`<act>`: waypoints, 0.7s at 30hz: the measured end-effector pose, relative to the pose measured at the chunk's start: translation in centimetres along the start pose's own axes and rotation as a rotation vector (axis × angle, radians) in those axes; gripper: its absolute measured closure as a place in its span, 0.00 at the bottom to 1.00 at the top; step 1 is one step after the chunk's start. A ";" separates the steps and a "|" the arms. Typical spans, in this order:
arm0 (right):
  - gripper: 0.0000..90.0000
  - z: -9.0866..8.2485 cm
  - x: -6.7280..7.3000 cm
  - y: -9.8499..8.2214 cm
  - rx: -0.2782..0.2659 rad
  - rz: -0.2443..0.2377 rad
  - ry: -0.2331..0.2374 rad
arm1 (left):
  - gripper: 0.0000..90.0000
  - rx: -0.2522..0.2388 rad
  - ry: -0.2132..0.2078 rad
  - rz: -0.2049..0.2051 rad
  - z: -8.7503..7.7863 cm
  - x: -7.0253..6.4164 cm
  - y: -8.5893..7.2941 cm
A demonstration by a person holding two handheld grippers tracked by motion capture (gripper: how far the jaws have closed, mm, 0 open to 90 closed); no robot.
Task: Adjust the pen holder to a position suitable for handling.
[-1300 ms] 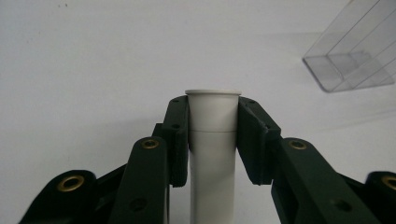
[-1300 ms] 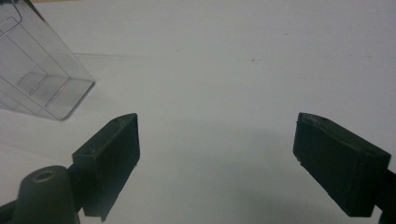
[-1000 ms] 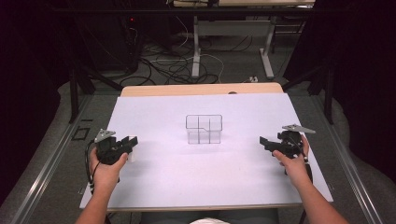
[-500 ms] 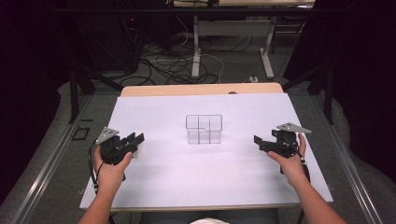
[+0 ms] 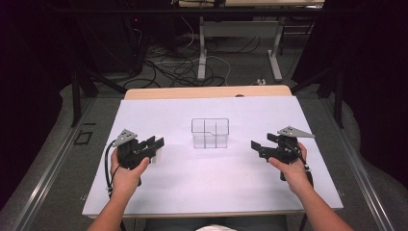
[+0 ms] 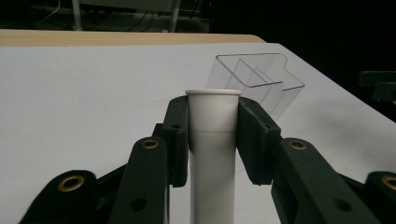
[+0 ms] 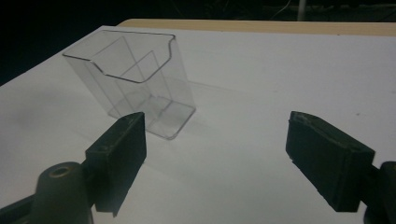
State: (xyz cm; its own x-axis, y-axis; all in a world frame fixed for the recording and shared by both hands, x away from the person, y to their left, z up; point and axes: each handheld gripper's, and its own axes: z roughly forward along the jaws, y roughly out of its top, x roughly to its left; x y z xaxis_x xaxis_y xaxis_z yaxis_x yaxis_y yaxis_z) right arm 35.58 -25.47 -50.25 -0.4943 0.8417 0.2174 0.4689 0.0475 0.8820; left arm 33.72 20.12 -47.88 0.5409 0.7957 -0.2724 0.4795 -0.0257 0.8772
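A clear plastic box with inner dividers (image 5: 210,133) stands upright and empty at the middle of the white table sheet (image 5: 202,187). Left of it, my left gripper (image 5: 156,143) is shut on a white tube (image 6: 212,116), held upright between the two pads (image 6: 254,135), with the box (image 6: 254,77) behind it to the right. My right gripper (image 5: 255,146) hovers right of the box, pointing at it. Its jaws have just been closing a little, but it is open with nothing between its fingers (image 7: 123,149). The box (image 7: 130,79) lies ahead to the left.
The sheet covers a wooden table whose far edge (image 5: 207,91) shows behind it. Cables (image 5: 187,67) and desk legs (image 5: 202,53) lie on the dark floor beyond. The other gripper's jaws (image 6: 378,86) show at the right edge of the left gripper view.
Both hands have moved inward towards the clear box, the left one carrying the white tube. The box has stayed put.
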 end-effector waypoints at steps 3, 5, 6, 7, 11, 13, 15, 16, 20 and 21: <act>0.28 0.0 0.8 0.2 -0.004 -0.007 0.018 | 0.74 -0.005 -0.031 0.004 0.6 -0.8 0.2; 0.30 -0.1 1.3 0.3 0.001 0.001 0.042 | 0.74 -0.004 -0.047 0.011 1.0 -1.4 0.3; 0.31 0.0 1.5 0.4 -0.001 0.006 0.053 | 0.74 -0.003 -0.061 0.016 1.3 -1.8 0.4; 0.31 0.0 1.7 0.5 -0.004 0.013 0.075 | 0.74 -0.002 -0.068 0.019 1.5 -2.0 0.5; 0.33 0.0 2.8 0.7 -0.008 0.045 0.127 | 0.74 0.009 -0.111 0.042 2.7 -3.3 0.7; 0.33 0.1 3.4 0.7 -0.006 0.073 0.152 | 0.74 0.012 -0.128 0.042 3.3 -3.8 0.8; 0.33 0.2 3.7 0.7 0.002 0.083 0.173 | 0.74 0.005 -0.147 0.043 4.0 -4.5 1.0; 0.33 0.3 3.9 0.7 0.007 0.085 0.187 | 0.74 0.008 -0.156 0.036 4.2 -4.8 1.0; 0.34 0.7 4.6 0.5 0.020 0.065 0.220 | 0.74 0.006 -0.182 0.046 5.5 -5.8 1.4; 0.34 0.9 4.8 0.4 0.031 0.064 0.229 | 0.74 0.010 -0.190 0.048 5.8 -6.0 1.4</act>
State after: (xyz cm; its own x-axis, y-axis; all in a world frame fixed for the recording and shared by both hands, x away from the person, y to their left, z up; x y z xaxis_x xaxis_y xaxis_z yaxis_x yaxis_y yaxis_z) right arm 34.03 -20.93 -49.20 -0.6141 0.6998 0.3648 0.5254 0.0177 0.8507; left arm 35.14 11.84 -47.31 0.6833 0.6652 -0.3012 0.4564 -0.0671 0.8872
